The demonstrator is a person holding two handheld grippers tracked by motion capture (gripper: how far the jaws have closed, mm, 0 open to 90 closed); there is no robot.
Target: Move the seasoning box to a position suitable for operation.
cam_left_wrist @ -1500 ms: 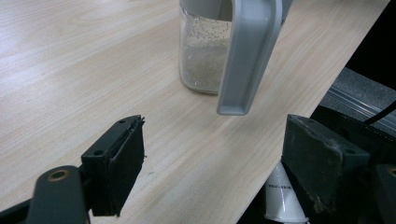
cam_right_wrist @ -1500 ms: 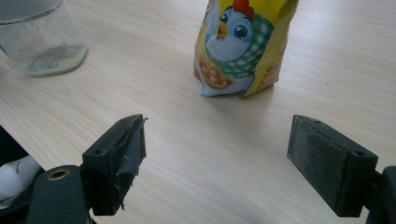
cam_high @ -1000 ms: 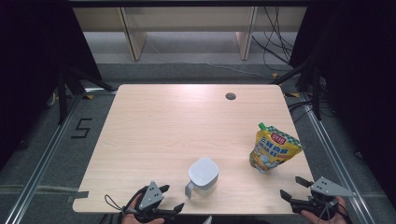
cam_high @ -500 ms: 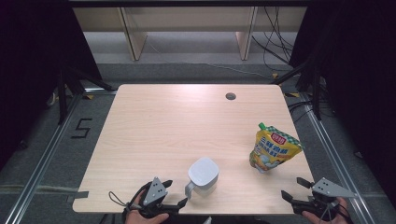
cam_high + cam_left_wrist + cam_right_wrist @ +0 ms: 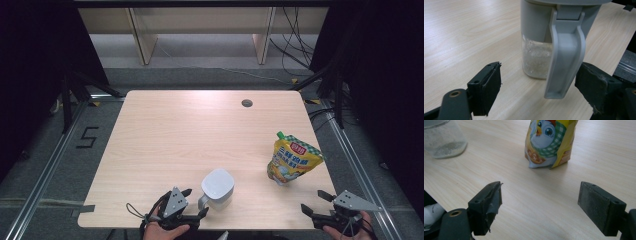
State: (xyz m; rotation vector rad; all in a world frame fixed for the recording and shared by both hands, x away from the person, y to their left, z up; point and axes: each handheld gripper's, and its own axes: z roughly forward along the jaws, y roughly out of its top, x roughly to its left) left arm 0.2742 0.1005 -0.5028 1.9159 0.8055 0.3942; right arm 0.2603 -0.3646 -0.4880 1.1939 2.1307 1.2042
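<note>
Left tool (image 5: pixel 192 204) is gaping wide around the handle (image 5: pixel 564 62) of the grey-lidded jar (image 5: pixel 217 188) at the near counter (image 5: pixel 190 130) edge, gripping nothing. Right tool (image 5: pixel 320 210) is sitting wide open, empty, near yellow pouch (image 5: pixel 290 159) standing right.

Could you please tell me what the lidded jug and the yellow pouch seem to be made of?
The jug: clear body, probably plastic though glass is possible, see-through with pale granules inside; its grey handle and lid look like matte moulded plastic. The yellow pouch: seemingly flexible printed plastic film, glossy, creased, standing on its gusseted base.
</note>
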